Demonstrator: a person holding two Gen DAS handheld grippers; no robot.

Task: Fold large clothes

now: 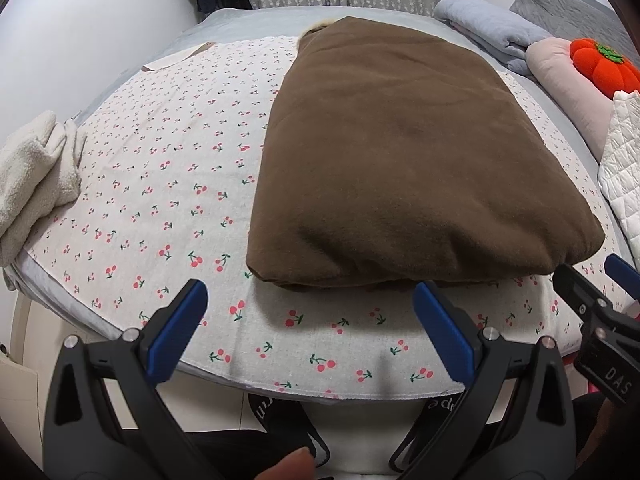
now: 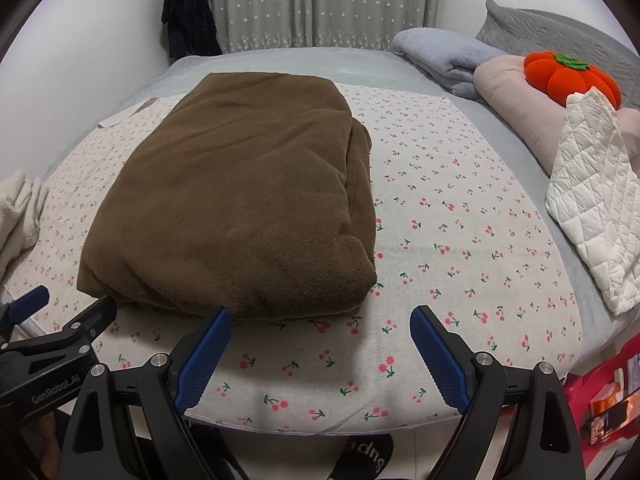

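Both tools hang wide open and empty over the cherry-print mat [image 2: 460, 216]. The brown garment [image 1: 412, 160] lies folded there, long axis running twelve to six, at one o'clock from the left gripper [image 1: 310, 308] and eleven from the right gripper [image 2: 320, 330]; neither is clearly nearer. Readable: "GenRobot.AI", "DAS".

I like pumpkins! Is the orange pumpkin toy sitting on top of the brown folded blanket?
No, the orange pumpkin toy rests on the pink pillow at the right, well apart from the brown folded garment.
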